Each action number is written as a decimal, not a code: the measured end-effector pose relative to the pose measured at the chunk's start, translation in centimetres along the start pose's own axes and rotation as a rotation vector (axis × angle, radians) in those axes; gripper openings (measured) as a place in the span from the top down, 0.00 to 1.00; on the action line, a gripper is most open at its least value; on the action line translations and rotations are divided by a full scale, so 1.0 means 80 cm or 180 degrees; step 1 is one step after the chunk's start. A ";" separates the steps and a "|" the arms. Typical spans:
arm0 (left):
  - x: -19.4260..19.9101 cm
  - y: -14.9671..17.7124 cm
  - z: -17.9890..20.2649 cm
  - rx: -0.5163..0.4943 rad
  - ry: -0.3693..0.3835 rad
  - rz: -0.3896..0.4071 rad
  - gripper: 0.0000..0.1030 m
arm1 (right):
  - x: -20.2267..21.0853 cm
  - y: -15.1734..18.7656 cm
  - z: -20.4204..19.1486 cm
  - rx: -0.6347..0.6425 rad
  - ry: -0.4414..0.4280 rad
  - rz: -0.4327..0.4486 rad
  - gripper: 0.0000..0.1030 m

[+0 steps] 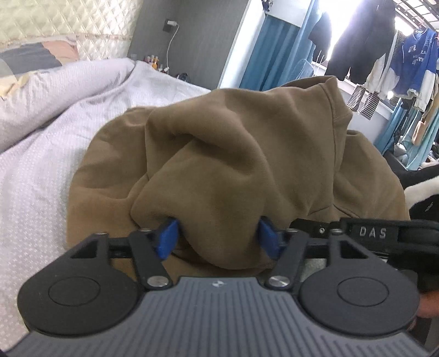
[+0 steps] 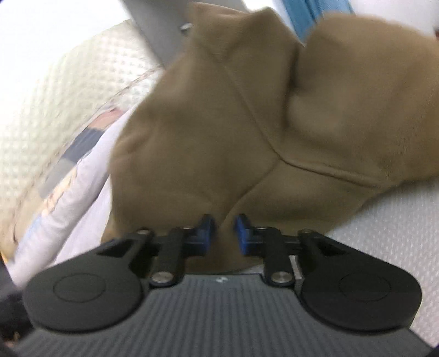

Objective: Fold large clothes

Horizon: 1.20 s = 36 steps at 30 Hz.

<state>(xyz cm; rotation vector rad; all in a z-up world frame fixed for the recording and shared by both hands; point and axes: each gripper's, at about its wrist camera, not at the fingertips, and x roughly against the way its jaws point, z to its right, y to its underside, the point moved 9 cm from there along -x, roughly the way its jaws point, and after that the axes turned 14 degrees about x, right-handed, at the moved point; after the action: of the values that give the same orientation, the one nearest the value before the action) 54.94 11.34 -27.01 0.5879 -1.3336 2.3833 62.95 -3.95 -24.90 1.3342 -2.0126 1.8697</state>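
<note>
**Both grippers clamped on brown hoodie, on the bed**

Left gripper (image 1: 218,237): jaws about half apart, a thick bunched fold of the brown hoodie (image 1: 241,142) packed between the blue pads (image 1: 167,237). Fabric fills the whole gap and bulges over both pads, so this reads as a grip on a fat wad of cloth, not an idle half-open jaw. Fold humps up from the pads toward 12 o'clock and drapes back down around them.

Right gripper (image 2: 224,233): jaws nearly together, only a thin pinch of the hoodie (image 2: 247,123) between its blue pads (image 2: 242,236). Fabric rises from the pinch toward 12 o'clock; a seam runs from 11 o'clock down to centre, then off toward 3 o'clock. This view is motion-blurred, so finer detail at the pads can't be told.

Hoodie location: lying in a crumpled heap on the light patterned bedcover (image 1: 41,178), directly ahead of both grippers. In the left view bedcover shows from 8 to 11 o'clock of the garment; in the right view, bedcover (image 2: 397,219) sits at 4 o'clock.

Surroundings, left view: quilted cream headboard (image 1: 82,22) at 11 o'clock, blue curtain (image 1: 277,49) at 1 o'clock, hanging clothes (image 1: 411,60) at 2 o'clock. The right gripper's black body (image 1: 384,233) sits just beside the left one at 3 o'clock
</note>
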 end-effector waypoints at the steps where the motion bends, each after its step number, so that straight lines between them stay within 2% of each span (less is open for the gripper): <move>1: 0.004 0.000 0.001 0.0001 -0.0012 0.0035 0.50 | 0.004 -0.002 -0.006 0.0095 -0.0002 0.0023 0.95; 4: 0.013 -0.001 0.000 0.0121 0.0033 0.0043 0.62 | 0.026 -0.008 -0.027 0.0105 -0.0215 0.0143 0.97; 7: 0.033 -0.003 0.007 0.0162 0.0097 0.0115 0.75 | 0.055 -0.015 -0.047 0.0191 -0.0259 0.0264 0.97; 10: 0.061 -0.016 0.016 0.0253 0.0226 0.0263 0.82 | 0.080 -0.014 -0.048 0.0081 -0.0265 0.0287 0.94; 13: 0.086 -0.025 0.021 0.0432 0.0349 0.0348 0.83 | 0.088 -0.003 -0.032 -0.0216 -0.0315 0.0269 0.94; 14: 0.092 -0.027 0.022 0.0485 0.0383 0.0357 0.83 | 0.089 0.001 -0.026 -0.0347 -0.0322 0.0260 0.89; 16: 0.104 -0.028 0.023 0.0555 0.0430 0.0378 0.85 | 0.089 0.009 -0.012 -0.0664 -0.0308 0.0228 0.56; 17: 0.109 -0.029 0.023 0.0601 0.0459 0.0379 0.85 | 0.087 0.008 -0.009 -0.0774 -0.0357 0.0235 0.27; 18: 0.114 -0.031 0.023 0.0647 0.0496 0.0380 0.87 | 0.084 0.007 -0.006 -0.0891 -0.0441 0.0274 0.11; 19: 0.121 -0.033 0.025 0.0669 0.0557 0.0397 1.00 | 0.082 0.006 -0.004 -0.0988 -0.0509 0.0308 0.10; 22: 0.165 -0.056 0.029 0.0644 0.0812 0.0764 1.00 | 0.063 0.008 -0.002 -0.1455 -0.0829 0.0334 0.10; 24: 0.179 -0.068 0.026 0.0659 0.0808 0.0845 1.00 | 0.044 0.009 -0.012 -0.1768 -0.1135 0.0390 0.10; 25: 0.178 -0.070 0.020 0.0688 0.0786 0.0799 1.00 | 0.039 0.007 -0.015 -0.1810 -0.1199 0.0382 0.11; 28: 0.164 -0.063 -0.005 0.0826 0.0572 0.0664 1.00 | 0.021 0.017 -0.019 -0.1519 -0.0892 0.0207 0.14; 32: 0.138 -0.046 -0.030 0.0845 0.0317 0.0417 1.00 | 0.025 0.021 -0.026 -0.1657 -0.0904 0.0118 0.13; 36: 0.109 -0.027 -0.051 0.0831 0.0212 0.0239 0.99 | 0.011 0.036 -0.024 -0.1724 -0.0768 -0.0110 0.13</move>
<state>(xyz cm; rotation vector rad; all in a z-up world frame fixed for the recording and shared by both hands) 47.79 16.75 -22.89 0.5300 -1.0416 2.6360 59.68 -3.12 -26.11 1.4553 -2.3499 1.0601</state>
